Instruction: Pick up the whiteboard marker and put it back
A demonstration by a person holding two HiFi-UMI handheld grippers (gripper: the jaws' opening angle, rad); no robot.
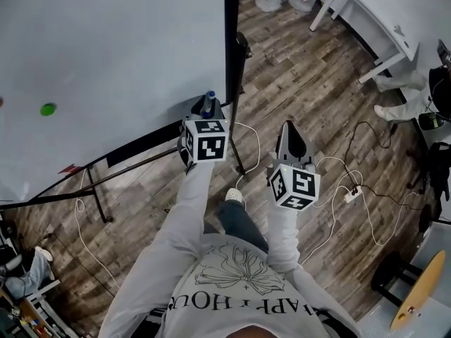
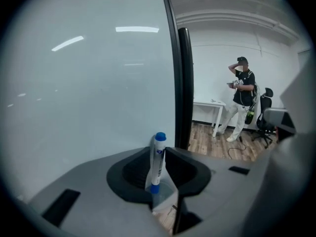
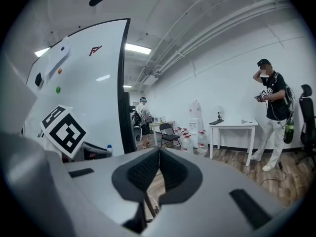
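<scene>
A person in a pale printed shirt (image 1: 232,287), seen from above, reaches both arms toward the lower right corner of a whiteboard (image 1: 106,62) standing on a wood floor (image 1: 317,69). The left gripper (image 1: 207,110) is pushed in at the corner, just beside the board's black side post (image 1: 232,62) and over the end of its dark bottom ledge (image 1: 144,141). Its jaws are clamped on the whiteboard marker (image 2: 157,164), which stands upright between the pads with its blue cap on top and the board's white face behind it. The right gripper (image 3: 159,154) hangs apart over the bare floor, its jaws pressed together with nothing between them. A second person (image 2: 242,102) stands by a white table at the far wall.

The task appears to be at its first stage. The marker is gripped but sits level with the ledge, and the views do not show whether its lower end has left the ledge. The lift, the return to the ledge and the release all look to be ahead. The right gripper seems to have no part in it.
</scene>
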